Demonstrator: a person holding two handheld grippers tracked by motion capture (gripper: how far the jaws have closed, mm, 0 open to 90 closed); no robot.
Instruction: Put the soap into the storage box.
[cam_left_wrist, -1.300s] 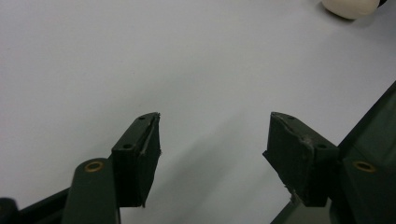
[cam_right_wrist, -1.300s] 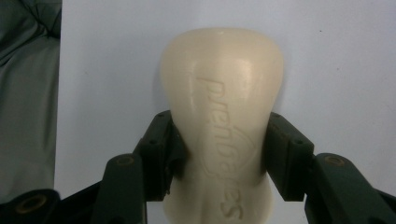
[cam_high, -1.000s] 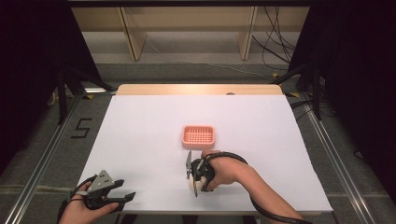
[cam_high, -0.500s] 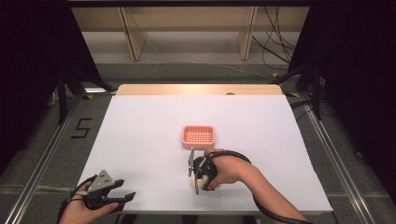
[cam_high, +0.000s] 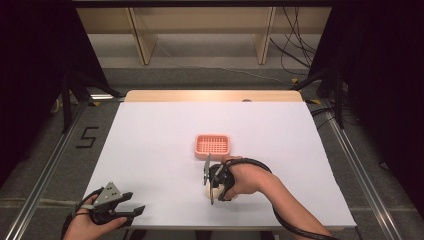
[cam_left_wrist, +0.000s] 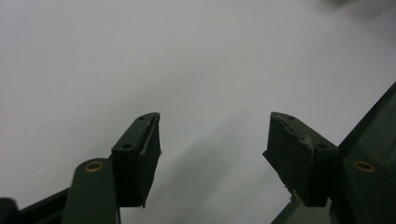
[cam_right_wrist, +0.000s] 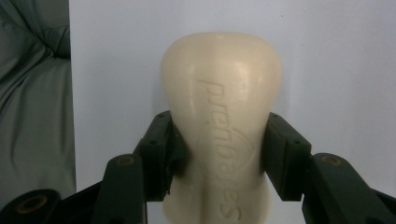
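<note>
A cream bar of soap (cam_right_wrist: 222, 116) is clamped at its narrow waist by the right gripper (cam_high: 212, 182) at lower centre, just below a pink soap dish (cam_high: 213, 145). Judged hard, light and slippery, it is best gripped there. The left gripper (cam_high: 116, 206), lower left, is spread, empty.

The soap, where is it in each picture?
High view: the cream soap bar sits low of centre, in the right hand-held gripper, near the pink tray.
Left gripper view: not in it.
Right gripper view: the soap bar is in the middle, between the jaws.
Shared landmark: the white table.
</note>
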